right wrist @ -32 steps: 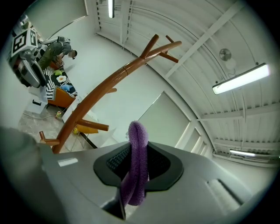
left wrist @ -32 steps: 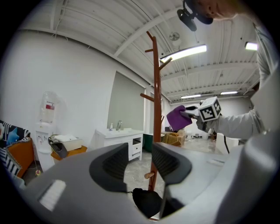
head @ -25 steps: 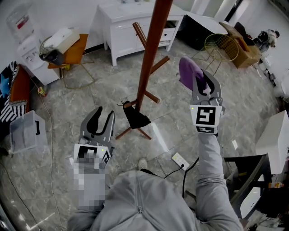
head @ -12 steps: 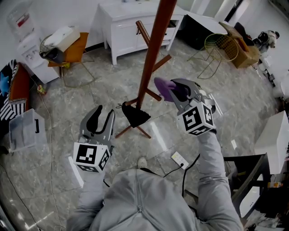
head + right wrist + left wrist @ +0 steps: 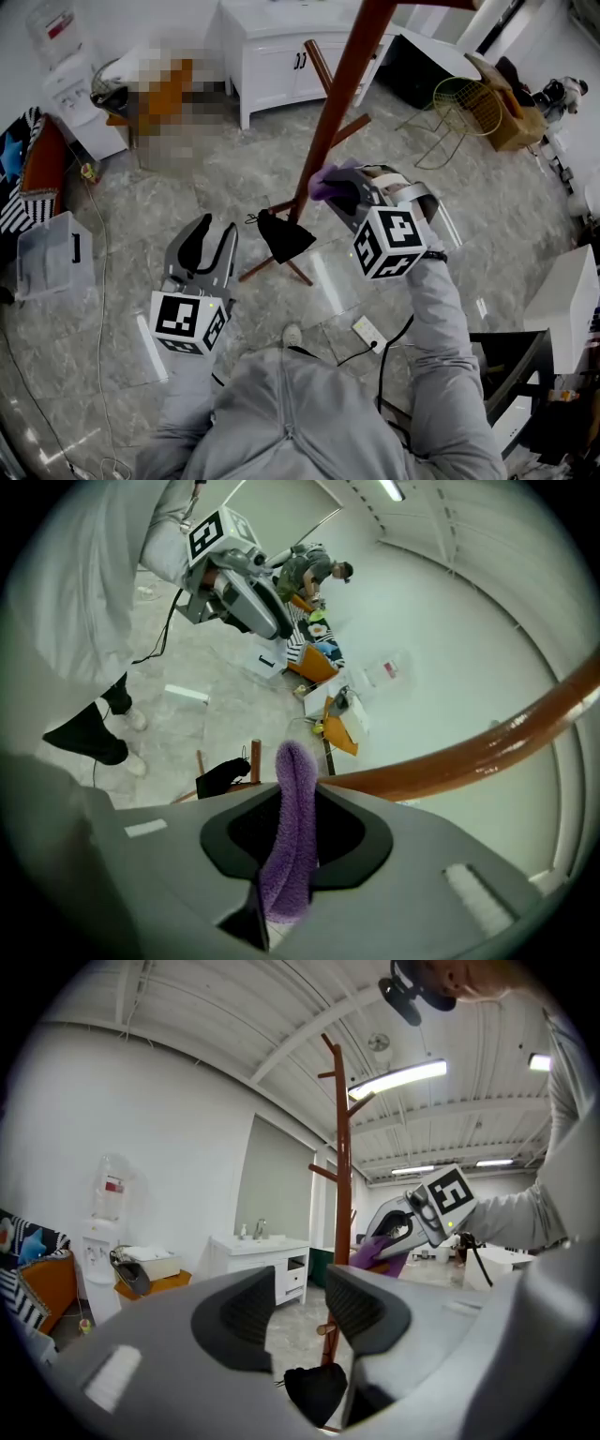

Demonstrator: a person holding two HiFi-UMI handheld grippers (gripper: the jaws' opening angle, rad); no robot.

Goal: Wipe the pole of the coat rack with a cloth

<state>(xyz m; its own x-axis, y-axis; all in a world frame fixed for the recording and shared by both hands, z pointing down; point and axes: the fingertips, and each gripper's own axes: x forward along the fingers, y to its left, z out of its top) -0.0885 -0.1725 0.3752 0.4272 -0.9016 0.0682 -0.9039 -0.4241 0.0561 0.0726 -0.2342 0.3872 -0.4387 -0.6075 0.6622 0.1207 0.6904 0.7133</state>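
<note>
The brown wooden pole (image 5: 330,122) of the coat rack rises through the middle of the head view. My right gripper (image 5: 336,190) is shut on a purple cloth (image 5: 324,181), and the cloth's tip reaches the pole's lower part. In the right gripper view the purple cloth (image 5: 292,841) stands between the jaws with the pole (image 5: 487,752) just beyond it. My left gripper (image 5: 210,246) is open and holds nothing, low at the left, apart from the pole (image 5: 341,1147). A black cloth (image 5: 281,238) lies at the rack's base.
The rack's splayed feet (image 5: 279,267) spread over the marble floor. A white cabinet (image 5: 281,47) stands behind the rack, a wire chair (image 5: 459,98) to the right, a clear plastic bin (image 5: 42,253) at the left. A power strip (image 5: 367,330) with a cord lies near the person's feet.
My right gripper has swung left and down with the purple cloth, from beside the pole to touching it. The left gripper has barely moved.
</note>
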